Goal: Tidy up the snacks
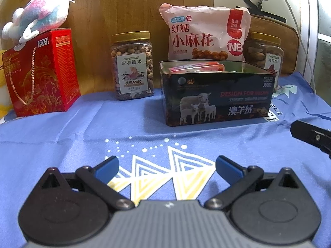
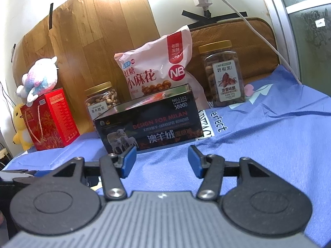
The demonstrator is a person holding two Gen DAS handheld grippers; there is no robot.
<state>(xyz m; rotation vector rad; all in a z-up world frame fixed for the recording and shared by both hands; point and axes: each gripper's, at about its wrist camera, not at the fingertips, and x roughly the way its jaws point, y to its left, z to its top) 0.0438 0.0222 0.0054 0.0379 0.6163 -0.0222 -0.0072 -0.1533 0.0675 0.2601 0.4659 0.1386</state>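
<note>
A dark open box with sheep printed on it (image 1: 219, 101) (image 2: 149, 126) stands on the blue cloth and holds pink and orange snack packets (image 1: 196, 67). Behind it leans a pink snack bag (image 1: 206, 33) (image 2: 157, 70). A nut jar with a gold lid (image 1: 133, 66) (image 2: 101, 101) stands to its left, another nut jar (image 1: 264, 51) (image 2: 223, 76) to its right. My left gripper (image 1: 166, 168) is open and empty, low over the cloth in front of the box. My right gripper (image 2: 162, 161) is open and empty, close to the box's front; part of it shows in the left wrist view (image 1: 312, 136).
A red gift box (image 1: 43, 72) (image 2: 49, 119) with a plush toy (image 1: 41, 12) (image 2: 39, 78) on top stands at the far left. A yellow plush (image 2: 19, 124) sits beside it. A wooden board (image 1: 124, 6) and a brown cushion (image 2: 238, 39) back the scene. White cables (image 2: 258, 33) hang at right.
</note>
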